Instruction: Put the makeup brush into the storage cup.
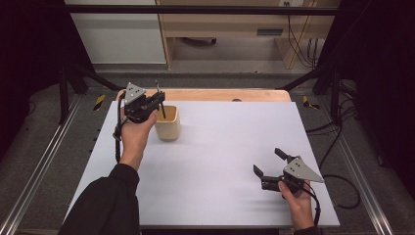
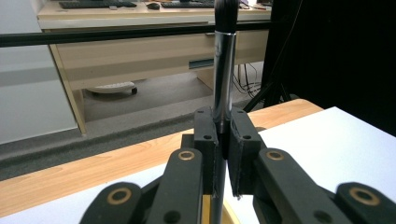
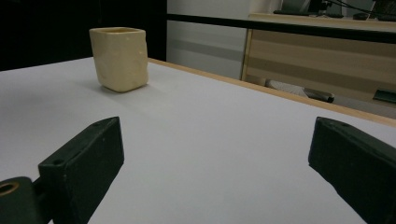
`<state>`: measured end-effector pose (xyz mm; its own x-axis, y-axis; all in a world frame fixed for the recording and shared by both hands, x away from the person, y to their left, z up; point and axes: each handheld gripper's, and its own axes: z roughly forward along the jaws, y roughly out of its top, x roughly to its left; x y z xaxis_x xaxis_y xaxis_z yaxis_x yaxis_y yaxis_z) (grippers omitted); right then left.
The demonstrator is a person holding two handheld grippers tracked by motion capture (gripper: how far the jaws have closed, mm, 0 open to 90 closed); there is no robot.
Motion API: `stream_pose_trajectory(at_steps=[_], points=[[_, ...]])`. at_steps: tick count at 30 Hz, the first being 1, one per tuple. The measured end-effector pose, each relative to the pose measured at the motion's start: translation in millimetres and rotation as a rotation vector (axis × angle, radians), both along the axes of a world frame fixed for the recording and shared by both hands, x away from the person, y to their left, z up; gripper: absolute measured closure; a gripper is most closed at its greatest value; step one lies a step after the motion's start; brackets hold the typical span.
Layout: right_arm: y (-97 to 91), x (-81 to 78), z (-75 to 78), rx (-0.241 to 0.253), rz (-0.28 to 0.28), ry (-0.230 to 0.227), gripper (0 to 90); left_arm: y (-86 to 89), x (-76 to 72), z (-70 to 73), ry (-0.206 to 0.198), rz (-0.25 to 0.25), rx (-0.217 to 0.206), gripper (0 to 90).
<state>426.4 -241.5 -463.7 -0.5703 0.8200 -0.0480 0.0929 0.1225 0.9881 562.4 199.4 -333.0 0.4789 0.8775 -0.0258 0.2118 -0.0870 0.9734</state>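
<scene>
Brush: slim metal handle with dark bristle head at top, standing upright, clamped at mid-handle, lower end inside the cup's mouth. Cup: pale yellow, squarish, open-topped, upright on the white counter, toward ten o'clock from the counter's middle, near its far edge.

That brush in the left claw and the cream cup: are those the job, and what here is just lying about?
In the job:
brush, clamped in the left gripper
cream cup, right below it

Just about:
right gripper, open and apart from the cup
keyboard on the desk behind
</scene>
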Motion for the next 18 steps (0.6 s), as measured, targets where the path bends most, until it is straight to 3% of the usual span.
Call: stream_pose_trajectory(at_steps=[18], points=[[-1.9, -0.3, 0.0, 0.005, -0.004, 0.000, 3.8, 3.0, 4.0, -3.5, -0.014, 0.025, 0.002, 83.6]])
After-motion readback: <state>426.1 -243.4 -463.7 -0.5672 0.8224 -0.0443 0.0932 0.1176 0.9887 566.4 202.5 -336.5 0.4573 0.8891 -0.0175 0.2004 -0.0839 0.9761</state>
